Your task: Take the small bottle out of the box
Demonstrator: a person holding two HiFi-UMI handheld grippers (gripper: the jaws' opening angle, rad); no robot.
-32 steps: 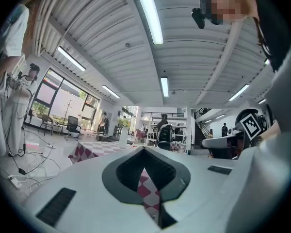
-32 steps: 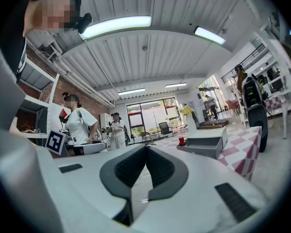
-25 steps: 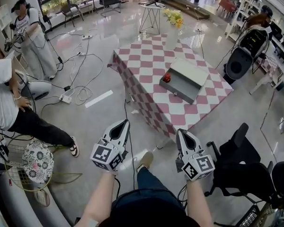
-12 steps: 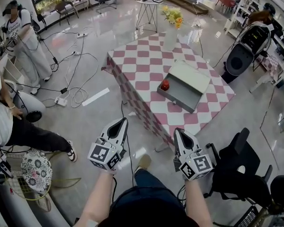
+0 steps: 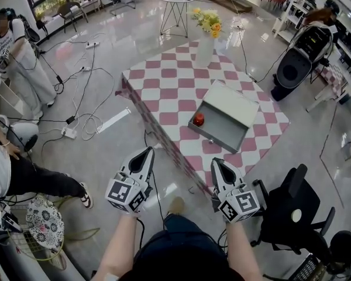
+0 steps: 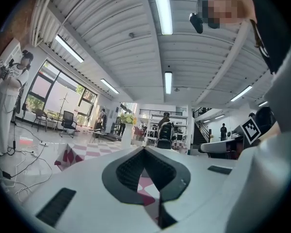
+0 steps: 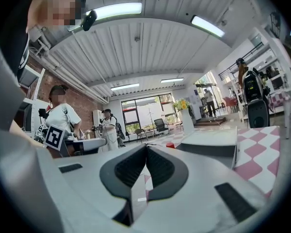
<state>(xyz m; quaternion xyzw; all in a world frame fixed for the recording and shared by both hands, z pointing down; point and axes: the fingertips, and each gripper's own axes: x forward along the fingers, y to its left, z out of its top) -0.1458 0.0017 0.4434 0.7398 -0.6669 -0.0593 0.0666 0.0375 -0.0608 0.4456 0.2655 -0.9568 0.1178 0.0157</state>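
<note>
I hold both tongs level in front of me, side by side and apart, their marker cubes toward my wrists. The left tongs (image 5: 148, 151) are clenched, the tips meeting with nothing between them. The right tongs (image 5: 214, 162) are clenched too and grasp nothing. Both point toward 12 o'clock, at the near edge of the bench (image 5: 164, 92), and neither touches it.

At about 4 o'clock, just beside my right arm, stands a black chair (image 5: 286, 206). At 9 o'clock a seated person (image 5: 11, 171) stretches a leg across the floor (image 5: 105, 157).

The bench, under a pink-and-white checked cloth, sits at 12 o'clock with one corner turned toward me. On its nearer half, at roughly 1 o'clock, lies the box (image 5: 221, 138), a shallow grey tray that stands open, its pale lid (image 5: 238, 103) tipped back along the far side. The small bottle (image 5: 198, 119) is red and stands inside the box, at the end toward 9 o'clock and close against the wall there. It is well apart from both tongs. In the right gripper view its red top shows just to the left of the box.

Farther along the bench at 12 o'clock a white vase (image 5: 204, 50) of yellow flowers stands upright near the far edge.

On the floor at 10 o'clock lies a white power strip (image 5: 68, 132) among loose cables, and beyond it a standing person (image 5: 14, 51) in white.
</note>
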